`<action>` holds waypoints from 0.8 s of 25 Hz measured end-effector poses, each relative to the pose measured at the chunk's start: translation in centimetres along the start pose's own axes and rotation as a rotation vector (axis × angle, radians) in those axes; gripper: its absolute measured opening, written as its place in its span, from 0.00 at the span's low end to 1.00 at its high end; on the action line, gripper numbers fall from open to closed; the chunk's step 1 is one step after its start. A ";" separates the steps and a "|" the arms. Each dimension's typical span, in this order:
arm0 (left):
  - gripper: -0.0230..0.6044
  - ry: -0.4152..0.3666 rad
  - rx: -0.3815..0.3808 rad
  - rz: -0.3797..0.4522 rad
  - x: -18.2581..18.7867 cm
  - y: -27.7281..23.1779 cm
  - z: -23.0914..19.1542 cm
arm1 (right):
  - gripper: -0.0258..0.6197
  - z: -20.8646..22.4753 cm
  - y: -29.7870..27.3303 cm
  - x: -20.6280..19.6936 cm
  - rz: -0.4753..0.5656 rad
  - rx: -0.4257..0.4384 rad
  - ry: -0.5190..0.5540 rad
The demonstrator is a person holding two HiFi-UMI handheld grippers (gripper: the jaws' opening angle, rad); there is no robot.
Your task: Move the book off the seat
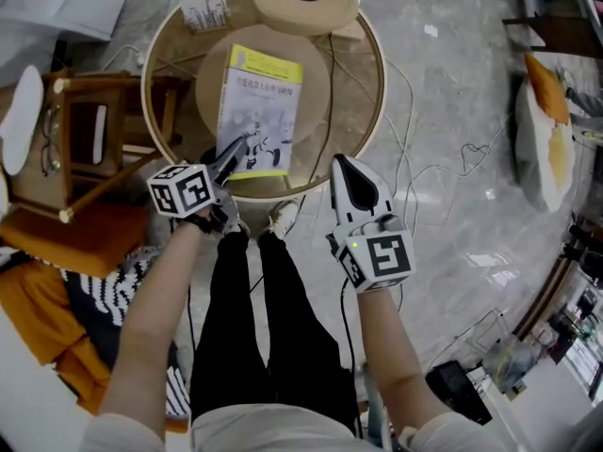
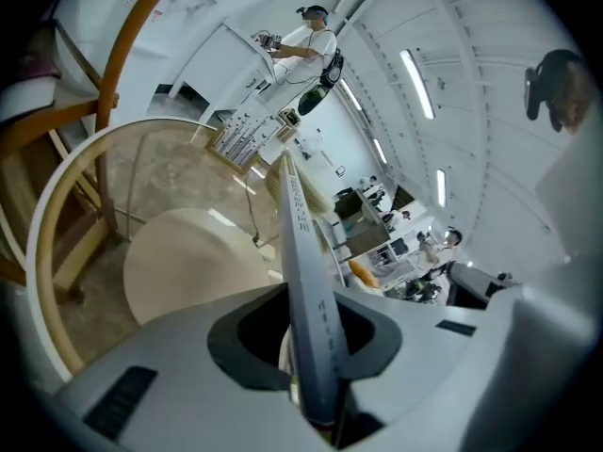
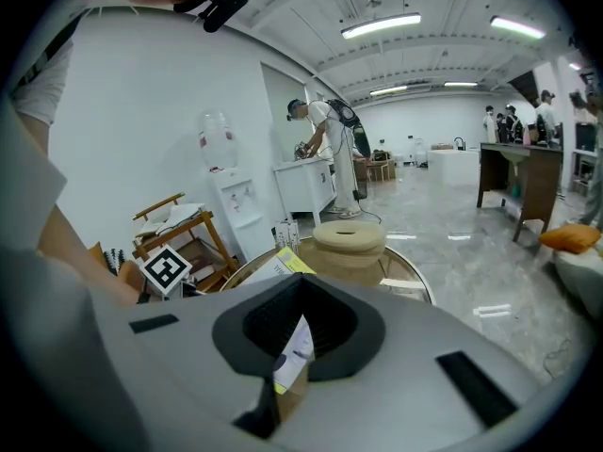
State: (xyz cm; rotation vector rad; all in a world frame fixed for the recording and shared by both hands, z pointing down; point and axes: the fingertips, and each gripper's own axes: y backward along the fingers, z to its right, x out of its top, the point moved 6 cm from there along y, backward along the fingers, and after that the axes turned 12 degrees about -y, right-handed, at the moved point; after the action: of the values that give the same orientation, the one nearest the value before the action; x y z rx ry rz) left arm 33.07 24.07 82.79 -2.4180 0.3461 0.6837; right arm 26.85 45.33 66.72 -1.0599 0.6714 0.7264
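The book (image 1: pixel 259 111), white with a yellow band along its top, is seen in the middle of the head view, above a round table (image 1: pixel 151 121) with a wooden rim and a clear top; through the top a round pale seat (image 1: pixel 316 111) is seen directly beneath the book; whether the book touches the table top cannot be told. The book's lower left corner is clamped by the left gripper (image 1: pixel 243 145), whose jaws are closed on it; in the left gripper view the book (image 2: pixel 306 281) is shown edge-on, rising between the two jaws and tilted toward the upper middle of the frame.

The right gripper (image 1: pixel 339 165) is held just to the right of the book, near the lower right rim of the table; its jaws are drawn almost together, with only a thin slit left, and nothing is held in them.

A second pale stool (image 1: pixel 306 3) with a slot in its top is placed at the upper edge of the table; a wooden chair (image 1: pixel 85 130) is found at the left of the frame.
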 end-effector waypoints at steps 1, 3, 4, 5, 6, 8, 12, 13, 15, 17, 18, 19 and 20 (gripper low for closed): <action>0.16 -0.004 0.035 -0.015 -0.2 0.0 -0.5 | 0.07 -0.1 -0.1 0.1 -0.002 0.002 0.002; 0.16 -0.018 0.098 -0.047 -0.6 -0.2 -1.2 | 0.07 -0.1 -0.3 0.1 -0.008 0.007 0.005; 0.16 -0.031 0.125 -0.060 -0.8 -0.4 -1.5 | 0.07 0.0 -0.3 0.1 -0.012 0.009 0.006; 0.16 -0.046 0.150 -0.070 -1.0 -0.6 -1.6 | 0.07 0.0 -0.4 0.0 -0.015 0.011 0.006; 0.16 -0.064 0.172 -0.075 -1.1 -0.6 -1.7 | 0.07 0.1 -0.5 0.0 -0.018 0.014 0.007; 0.17 -0.105 0.205 -0.079 -1.2 -0.6 -1.9 | 0.07 0.0 -0.6 -0.2 -0.021 0.015 0.009; 0.19 -0.173 0.240 -0.095 -1.3 -0.3 -2.1 | 0.07 -0.4 -0.8 -0.5 -0.026 0.016 0.011; 0.19 -0.178 0.243 -0.098 -1.3 -0.3 -2.2 | 0.07 -0.5 -0.8 -0.5 -0.027 0.018 0.011; 0.20 -0.183 0.252 -0.101 -1.3 -0.2 -2.5 | 0.07 -0.6 -0.9 -0.7 -0.032 0.020 0.009; 0.21 -0.195 0.268 -0.105 -1.3 -0.1 -2.8 | 0.07 -0.5 -0.9 -0.7 -0.035 0.021 0.007; 0.21 -0.203 0.278 -0.108 -1.3 -0.1 -2.8 | 0.07 -0.5 -0.8 -0.7 -0.034 0.021 0.008; 0.22 -0.213 0.289 -0.110 -1.2 0.0 -2.9 | 0.07 -0.4 -0.7 -0.6 -0.034 0.021 0.010; 0.22 -0.224 0.301 -0.114 -1.2 0.1 -3.0 | 0.07 -0.4 -0.7 -0.6 -0.034 0.020 0.014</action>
State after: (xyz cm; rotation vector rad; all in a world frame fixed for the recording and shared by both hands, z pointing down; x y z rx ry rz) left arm 33.14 22.25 85.46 -2.0372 0.2008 0.7824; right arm 26.97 44.65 67.38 -1.0562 0.6704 0.6820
